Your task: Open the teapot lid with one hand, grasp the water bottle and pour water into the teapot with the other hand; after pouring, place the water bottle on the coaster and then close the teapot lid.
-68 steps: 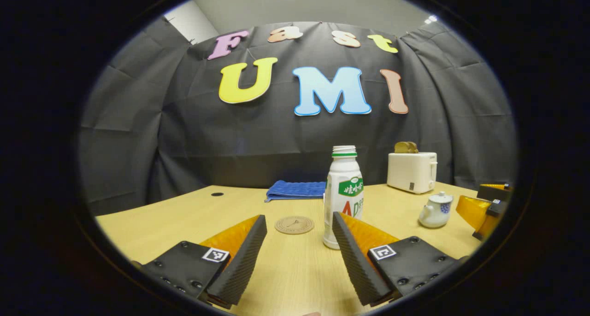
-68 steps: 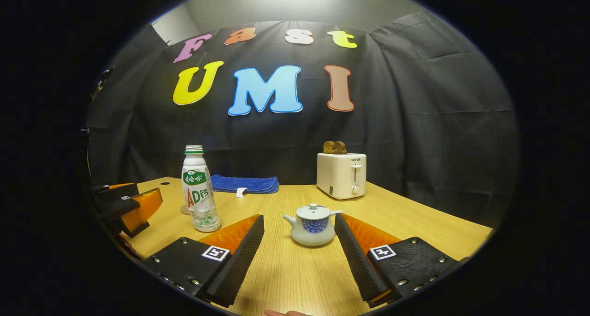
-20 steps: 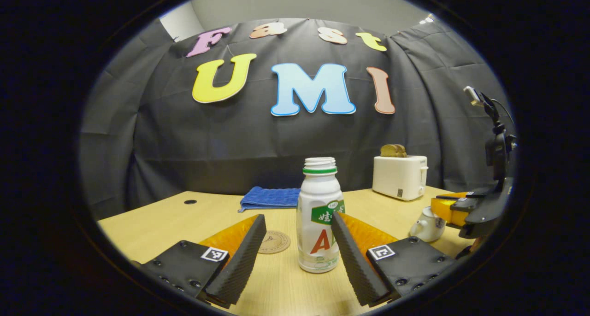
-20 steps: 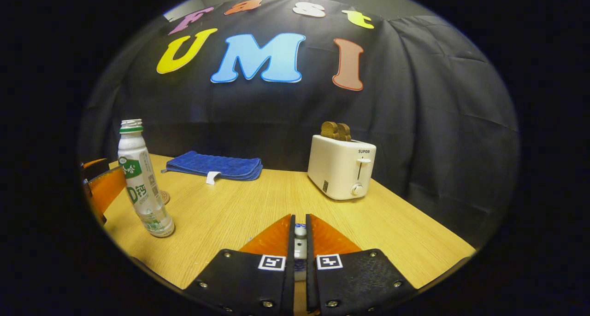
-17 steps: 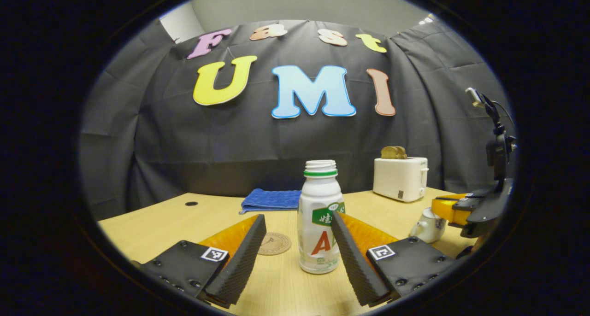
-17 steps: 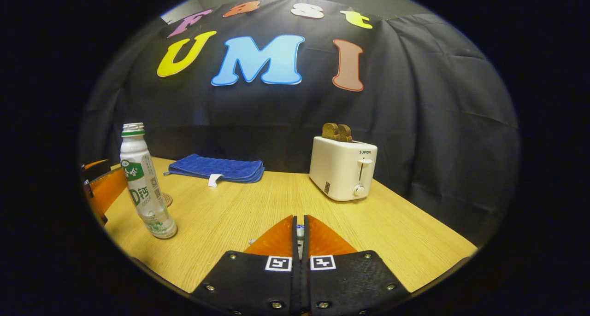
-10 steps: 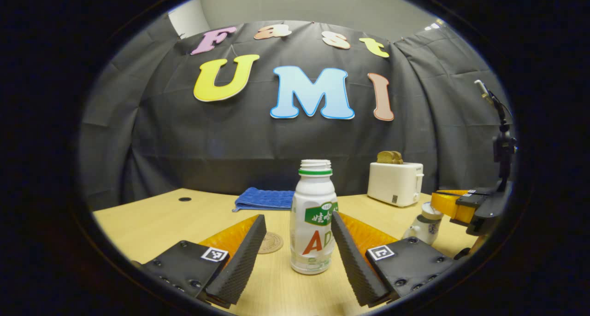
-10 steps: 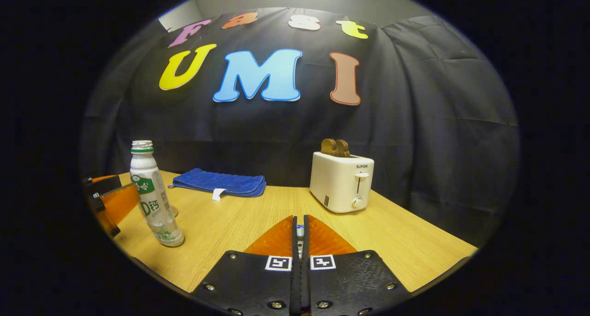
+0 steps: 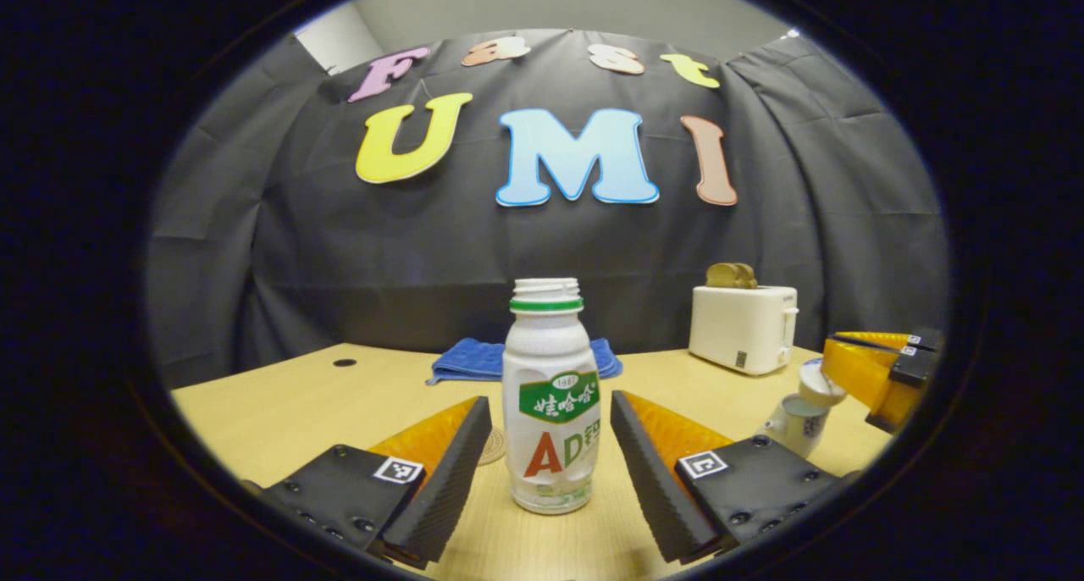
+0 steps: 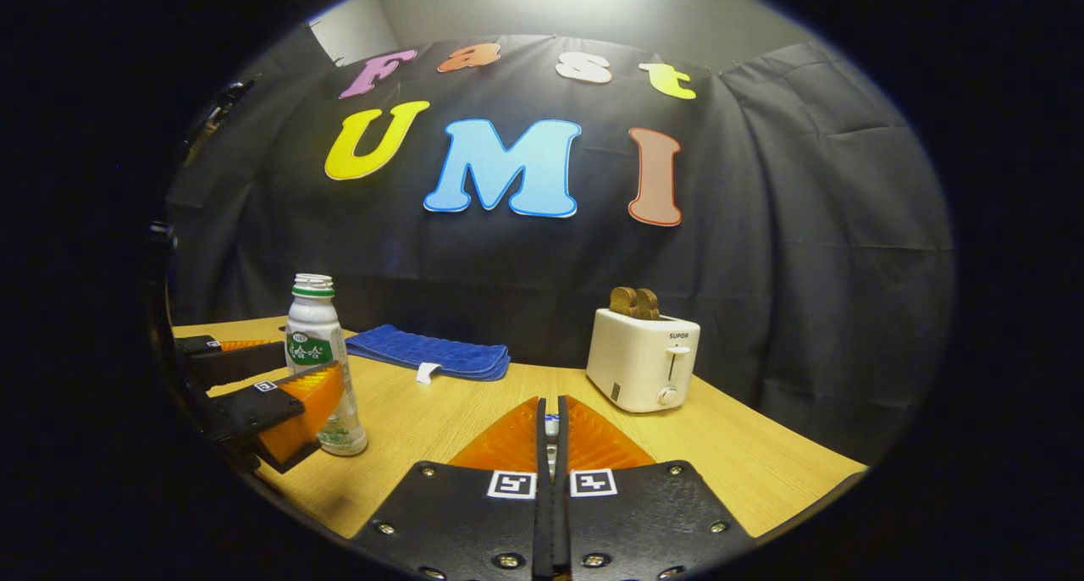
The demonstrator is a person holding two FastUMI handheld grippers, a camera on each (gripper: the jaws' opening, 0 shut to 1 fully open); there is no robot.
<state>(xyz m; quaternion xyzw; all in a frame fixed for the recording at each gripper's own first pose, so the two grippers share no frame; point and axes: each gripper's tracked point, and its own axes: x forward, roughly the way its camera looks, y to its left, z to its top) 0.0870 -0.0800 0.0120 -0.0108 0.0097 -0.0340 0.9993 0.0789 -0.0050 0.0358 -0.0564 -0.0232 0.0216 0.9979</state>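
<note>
White plastic water bottle with green collar and no cap [image 9: 550, 395] is standing upright on the light wooden table [image 9: 279, 395], sitting squarely between the spread fingers of the left gripper [image 9: 550, 454], long axis vertical, neither finger touching it yet. Left gripper is pointing level along the table. Right gripper [image 10: 551, 433] is pinching the small white teapot lid [image 9: 820, 386], holding it tilted just above the open white-and-blue teapot [image 9: 794, 424]. Round cork coaster [image 9: 491, 445] is lying just behind the bottle.
</note>
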